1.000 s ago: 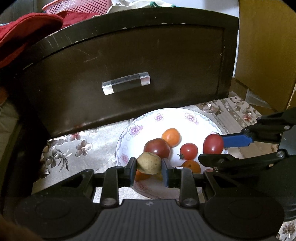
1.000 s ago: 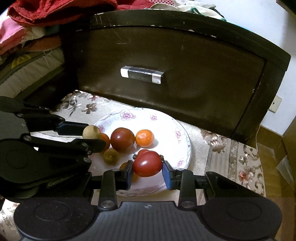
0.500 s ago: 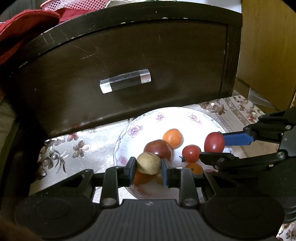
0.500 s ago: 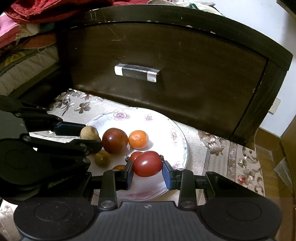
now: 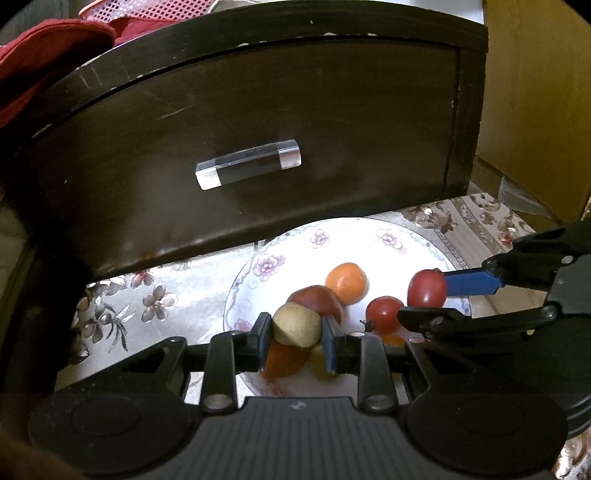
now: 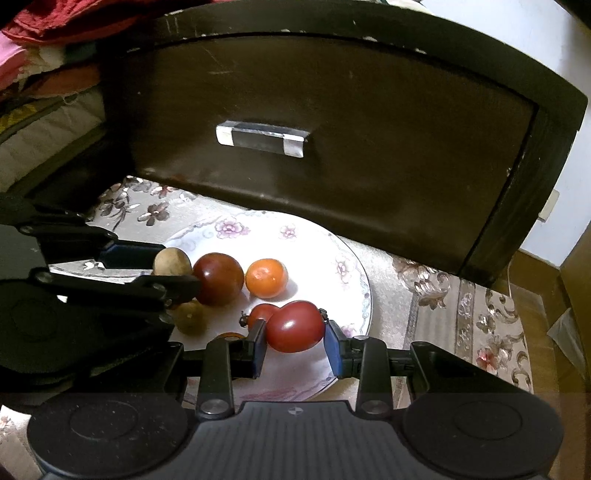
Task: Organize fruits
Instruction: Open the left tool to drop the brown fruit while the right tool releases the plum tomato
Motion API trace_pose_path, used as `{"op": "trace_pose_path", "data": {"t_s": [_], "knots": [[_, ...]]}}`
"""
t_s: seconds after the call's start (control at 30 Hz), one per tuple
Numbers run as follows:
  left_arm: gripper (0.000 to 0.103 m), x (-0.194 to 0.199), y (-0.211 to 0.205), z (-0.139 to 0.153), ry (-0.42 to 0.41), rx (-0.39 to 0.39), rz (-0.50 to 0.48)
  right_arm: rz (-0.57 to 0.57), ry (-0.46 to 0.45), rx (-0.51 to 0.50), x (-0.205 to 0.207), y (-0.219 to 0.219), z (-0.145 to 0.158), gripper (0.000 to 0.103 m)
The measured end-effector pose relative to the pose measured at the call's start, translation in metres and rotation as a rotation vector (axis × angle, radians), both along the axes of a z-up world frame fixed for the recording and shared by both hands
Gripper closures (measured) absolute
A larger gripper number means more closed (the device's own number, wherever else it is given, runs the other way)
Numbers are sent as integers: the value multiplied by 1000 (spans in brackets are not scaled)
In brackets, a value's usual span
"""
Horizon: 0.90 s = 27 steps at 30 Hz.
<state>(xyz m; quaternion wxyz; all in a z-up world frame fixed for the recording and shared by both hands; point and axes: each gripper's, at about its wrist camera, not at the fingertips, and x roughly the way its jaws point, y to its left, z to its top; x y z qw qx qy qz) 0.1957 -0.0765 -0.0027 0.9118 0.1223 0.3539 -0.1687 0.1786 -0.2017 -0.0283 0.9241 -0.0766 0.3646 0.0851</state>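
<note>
A white flowered plate [image 5: 369,236] [image 6: 332,254] sits on a patterned cloth below a dark drawer front. My left gripper [image 5: 297,332] [image 6: 173,269] is shut on a small tan round fruit [image 5: 297,325] [image 6: 171,261], held just above the plate. My right gripper [image 6: 295,338] [image 5: 424,299] is shut on a red oval tomato [image 6: 293,326] [image 5: 426,288], also over the plate. On the plate lie a dark red tomato [image 6: 218,273], an orange fruit [image 6: 266,277] [image 5: 346,283], a small red tomato [image 5: 384,314], and a tan fruit [image 6: 190,317]. More orange pieces are partly hidden under the fingers.
The dark wooden drawer front [image 5: 258,122] with a clear handle [image 5: 247,169] [image 6: 262,138] stands right behind the plate. Red cloth [image 5: 48,55] and a pink basket [image 5: 144,9] lie on top. A wooden panel [image 5: 535,92] rises at the right. Flowered cloth [image 6: 461,302] extends right of the plate.
Both grippers stayed shut on their fruits and shifted only slightly; the drawer front looms a little larger and the plate sits a bit lower in both views.
</note>
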Motion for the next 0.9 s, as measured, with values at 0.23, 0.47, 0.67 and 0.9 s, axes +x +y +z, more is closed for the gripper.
{"op": "trace_pose_path", "data": {"t_s": [0.23, 0.47, 0.67, 0.9], "knots": [[70, 3, 0, -2, -1, -11, 5, -8, 0, 7, 3, -1, -2, 72], [68, 2, 2, -1, 2, -12, 16, -12, 0, 19, 5, -2, -1, 70], [66, -3, 6, 6, -6, -22, 42, -16, -9, 27, 3, -3, 4, 65], [51, -12, 19, 16, -14, -50, 81, -36, -19, 97, -2, -12, 14, 59]]}}
